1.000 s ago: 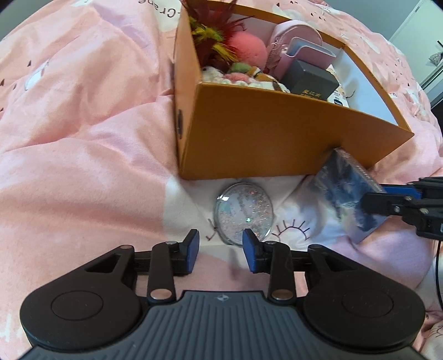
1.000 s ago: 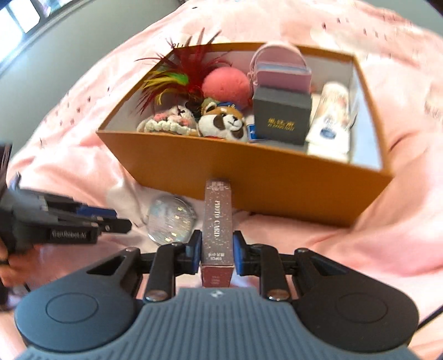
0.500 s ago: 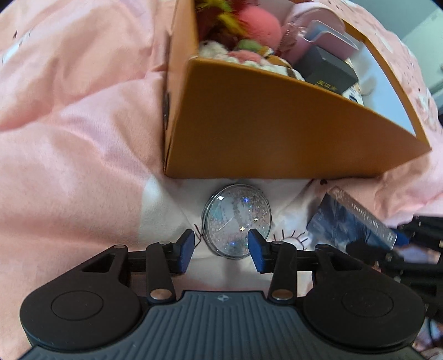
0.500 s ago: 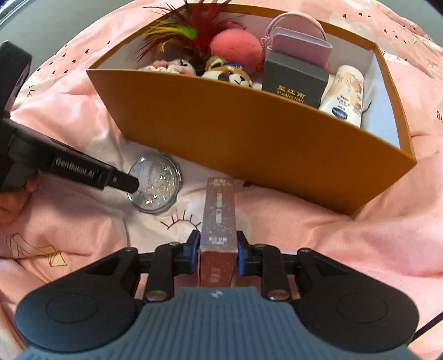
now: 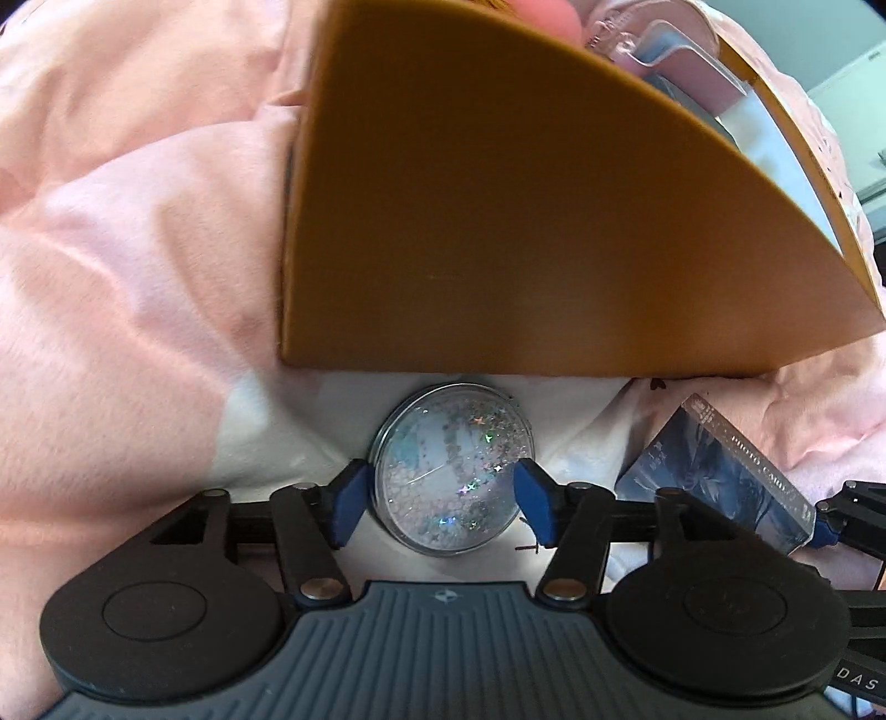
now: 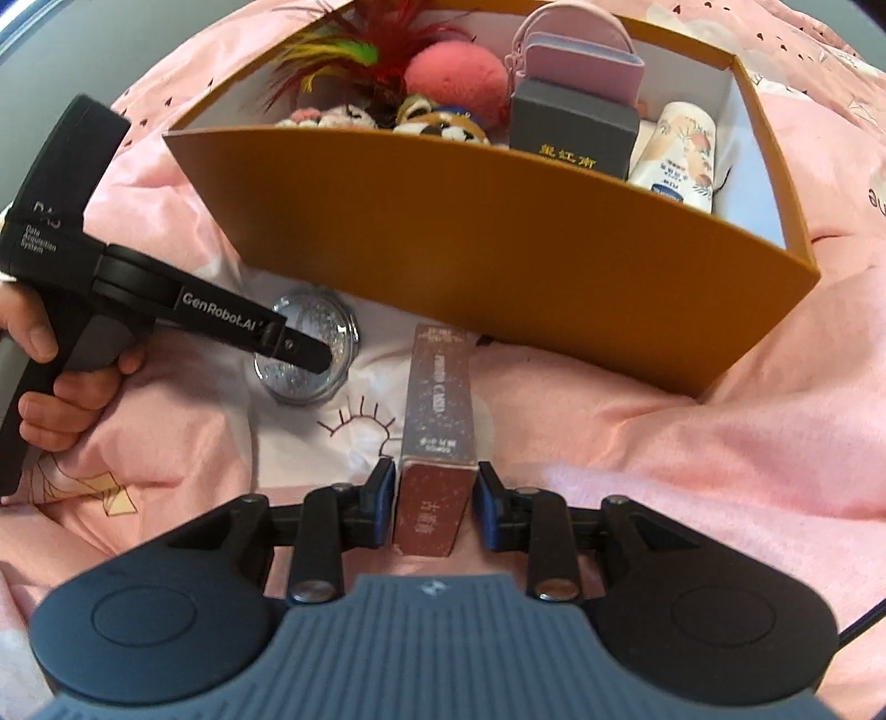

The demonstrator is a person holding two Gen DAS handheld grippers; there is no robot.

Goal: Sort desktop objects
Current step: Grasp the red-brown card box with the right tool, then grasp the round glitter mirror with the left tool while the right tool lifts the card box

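Note:
A round glitter compact (image 5: 451, 471) lies on the pink bedding just in front of the orange box (image 5: 526, 221). My left gripper (image 5: 441, 498) points down over the compact. Its jaws are opening, with the disc between the blue pads and not squeezed. In the right wrist view, one left fingertip (image 6: 299, 346) covers part of the compact (image 6: 302, 385). A long photo card box (image 6: 440, 399) lies on the bedding, pointing at the orange box (image 6: 498, 238). My right gripper (image 6: 434, 501) straddles its near end with the pads just off its sides. The card box (image 5: 720, 476) also shows in the left wrist view.
The orange box holds feathers (image 6: 343, 61), a pink pompom (image 6: 454, 72), plush toys (image 6: 437, 119), a grey case (image 6: 576, 127), a lotion tube (image 6: 681, 160) and a pink purse (image 6: 581, 50). A hand (image 6: 61, 382) grips the left gripper's handle. Rumpled pink bedding (image 6: 692, 471) surrounds everything.
The left gripper sank toward the compact and its jaws spread around it. The right gripper lowered the card box onto the bedding, and its pads eased off the sides.

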